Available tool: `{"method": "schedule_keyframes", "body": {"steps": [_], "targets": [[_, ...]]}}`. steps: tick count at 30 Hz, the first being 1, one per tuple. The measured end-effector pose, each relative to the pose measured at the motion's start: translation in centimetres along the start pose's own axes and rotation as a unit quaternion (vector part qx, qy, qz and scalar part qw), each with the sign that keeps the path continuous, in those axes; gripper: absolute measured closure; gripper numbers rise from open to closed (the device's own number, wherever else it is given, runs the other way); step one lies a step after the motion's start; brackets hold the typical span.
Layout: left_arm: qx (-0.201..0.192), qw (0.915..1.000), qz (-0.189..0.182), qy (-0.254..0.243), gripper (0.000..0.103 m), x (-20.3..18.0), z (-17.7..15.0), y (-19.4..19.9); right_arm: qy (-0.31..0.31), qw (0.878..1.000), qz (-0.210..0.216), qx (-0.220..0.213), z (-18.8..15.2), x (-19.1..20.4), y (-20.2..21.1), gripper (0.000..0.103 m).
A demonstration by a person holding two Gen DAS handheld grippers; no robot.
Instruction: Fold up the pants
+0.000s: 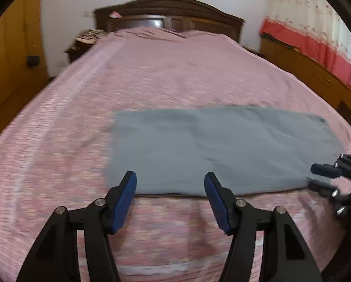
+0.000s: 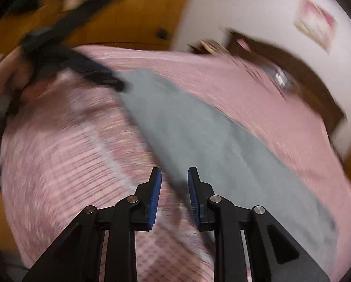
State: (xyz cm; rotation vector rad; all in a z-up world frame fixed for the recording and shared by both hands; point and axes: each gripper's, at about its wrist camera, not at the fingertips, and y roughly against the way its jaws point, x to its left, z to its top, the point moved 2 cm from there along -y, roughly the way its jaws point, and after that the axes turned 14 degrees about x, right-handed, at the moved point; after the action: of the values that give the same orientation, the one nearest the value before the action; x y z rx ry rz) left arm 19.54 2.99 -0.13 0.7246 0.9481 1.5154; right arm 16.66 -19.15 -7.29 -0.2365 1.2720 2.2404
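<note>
The right gripper (image 2: 174, 176) hangs just above the near edge of the gray pants (image 2: 199, 138), its blue-padded jaws parted with nothing between them. The pants lie flat as a long band running diagonally across the pink patterned bedspread (image 2: 65, 155). At the far upper left, blurred, the left gripper (image 2: 114, 82) sits at the pants' far end, before a wooden headboard (image 2: 300, 70).

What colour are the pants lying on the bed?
The pants are plain grey-blue, clearest in the left wrist view against the pink patterned bedspread.
</note>
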Motion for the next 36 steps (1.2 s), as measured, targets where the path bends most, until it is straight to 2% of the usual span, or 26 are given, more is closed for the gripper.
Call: {"method": "schedule_keyframes", "body": {"steps": [2,4,6,10,13,19,21,23,25,26,27,29,31,33,35,36], "targets": [[0.012,0.9999,-0.012,-0.004,0.039,-1.0,0.1,-0.8,0.066,0.995,-0.074,0.017,0.6,2.1,-1.9,0.072],[0.024,0.9995,-0.020,0.000,0.040,-1.9,0.2,-1.8,0.073,0.993,-0.095,0.009,0.9,2.3,-2.4,0.073],[0.028,0.9995,-0.017,0.002,0.040,-2.3,0.7,-2.4,0.039,0.996,-0.080,0.006,1.5,1.0,-2.4,0.080],[0.029,0.9995,-0.014,0.005,0.040,-2.3,0.7,-2.7,-0.059,0.998,0.010,-0.006,1.5,-3.1,-2.0,0.080],[0.030,0.9993,-0.019,0.007,0.040,-2.1,0.6,-2.6,-0.093,0.995,0.048,-0.002,1.5,-4.4,-2.5,0.080],[0.034,0.9993,-0.012,-0.003,0.040,-2.8,0.2,-2.1,-0.102,0.994,0.034,-0.018,2.4,-4.1,-2.2,0.086],[0.039,0.9988,-0.028,-0.005,0.040,-3.1,-0.2,-1.6,-0.111,0.993,0.035,-0.026,2.6,-4.2,-1.9,0.086],[0.043,0.9973,-0.060,-0.007,0.040,-3.5,-0.7,-0.9,-0.109,0.993,0.037,-0.024,2.6,-4.1,-1.9,0.089],[0.053,0.9921,-0.113,-0.006,0.040,-4.0,-1.1,-0.3,-0.104,0.994,0.036,-0.024,2.7,-4.0,-2.1,0.093],[0.062,0.9863,-0.153,0.003,0.040,-4.1,-1.3,-0.3,-0.099,0.994,0.034,-0.023,2.8,-3.8,-2.1,0.095],[0.088,0.9703,-0.224,0.026,0.040,-4.4,-1.7,-1.0,-0.097,0.994,0.032,-0.022,2.8,-3.8,-2.2,0.096],[0.124,0.9479,-0.289,0.054,0.039,-5.2,-2.1,-2.4,-0.094,0.995,0.024,-0.031,2.8,-3.6,-1.8,0.097],[0.118,0.9479,-0.289,0.062,0.040,-5.6,-2.0,-2.8,-0.093,0.995,0.018,-0.043,2.6,-3.4,-1.3,0.097],[0.100,0.9388,-0.319,0.083,0.039,-5.3,-1.5,-2.5,-0.093,0.994,0.019,-0.049,2.6,-3.5,-1.0,0.097],[0.086,0.9315,-0.335,0.113,0.039,-4.3,-1.2,-2.5,-0.093,0.994,0.019,-0.047,2.7,-3.5,-1.1,0.097],[0.084,0.9308,-0.333,0.124,0.039,-3.9,-1.2,-2.6,-0.092,0.995,0.020,-0.046,2.7,-3.5,-1.1,0.097]]}}
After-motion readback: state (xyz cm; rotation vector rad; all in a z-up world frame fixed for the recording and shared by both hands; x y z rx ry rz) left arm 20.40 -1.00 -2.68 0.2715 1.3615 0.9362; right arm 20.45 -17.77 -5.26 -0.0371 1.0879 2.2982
